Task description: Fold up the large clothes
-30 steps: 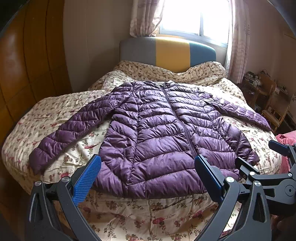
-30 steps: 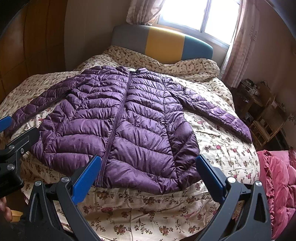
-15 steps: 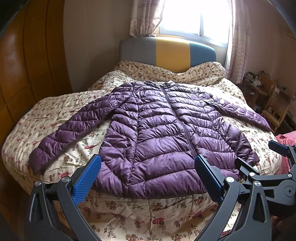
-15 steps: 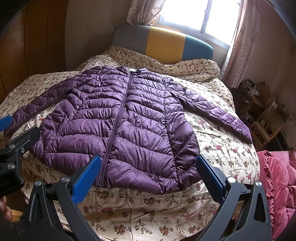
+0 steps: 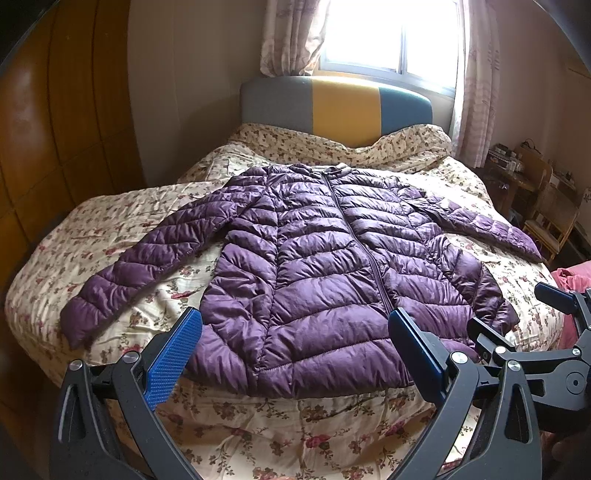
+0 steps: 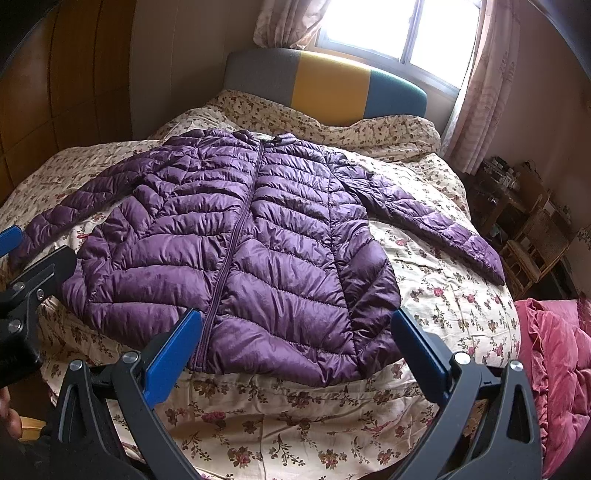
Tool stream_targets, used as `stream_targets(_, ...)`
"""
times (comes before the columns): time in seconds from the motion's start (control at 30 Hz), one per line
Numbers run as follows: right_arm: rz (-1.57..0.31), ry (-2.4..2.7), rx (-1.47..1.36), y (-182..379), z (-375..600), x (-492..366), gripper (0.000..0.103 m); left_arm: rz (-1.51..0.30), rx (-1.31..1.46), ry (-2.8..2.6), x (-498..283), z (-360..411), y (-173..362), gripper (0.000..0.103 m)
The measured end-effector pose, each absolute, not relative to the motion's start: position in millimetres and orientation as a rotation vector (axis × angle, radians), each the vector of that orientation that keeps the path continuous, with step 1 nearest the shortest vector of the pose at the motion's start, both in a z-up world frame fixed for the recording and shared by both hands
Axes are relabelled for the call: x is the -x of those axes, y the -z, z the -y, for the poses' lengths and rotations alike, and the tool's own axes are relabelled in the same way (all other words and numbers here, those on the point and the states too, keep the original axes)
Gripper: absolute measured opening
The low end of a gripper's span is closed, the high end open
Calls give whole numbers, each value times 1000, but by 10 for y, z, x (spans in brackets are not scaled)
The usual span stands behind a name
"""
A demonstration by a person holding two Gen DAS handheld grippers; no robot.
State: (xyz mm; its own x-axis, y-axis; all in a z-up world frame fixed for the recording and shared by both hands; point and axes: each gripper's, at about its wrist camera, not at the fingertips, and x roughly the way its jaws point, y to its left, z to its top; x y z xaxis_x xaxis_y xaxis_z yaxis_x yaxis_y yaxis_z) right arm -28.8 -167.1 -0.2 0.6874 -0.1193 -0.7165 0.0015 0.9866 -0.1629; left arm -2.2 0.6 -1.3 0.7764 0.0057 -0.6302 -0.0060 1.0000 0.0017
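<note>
Ahead, left gripper [image 5: 293, 352] gapes wide above the bed's [image 5: 295, 428] foot edge, the purple jacket [image 5: 325, 273] flat beyond, zipper running foot to headboard; right gripper [image 6: 295, 354] hovers equally spread, nearer the right sleeve [image 6: 436, 225].

A home bedroom: floral-quilted bed [image 5: 258, 435], padded headboard [image 5: 343, 107], curtained window [image 5: 391, 33], wooden wardrobe [image 5: 55, 122].

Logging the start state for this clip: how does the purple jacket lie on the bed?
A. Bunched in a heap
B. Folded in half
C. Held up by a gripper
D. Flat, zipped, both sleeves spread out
D: the jacket lies flat on the bed with its zipper closed and a sleeve out to each side; both grippers, left and right, hover open, touching nothing.
</note>
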Motion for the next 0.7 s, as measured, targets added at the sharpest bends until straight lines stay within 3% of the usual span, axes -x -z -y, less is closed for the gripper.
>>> stream_targets(0.7,-829,72,133,100,1765,250,101,-668,-11,-35,-9,-27,-35,100)
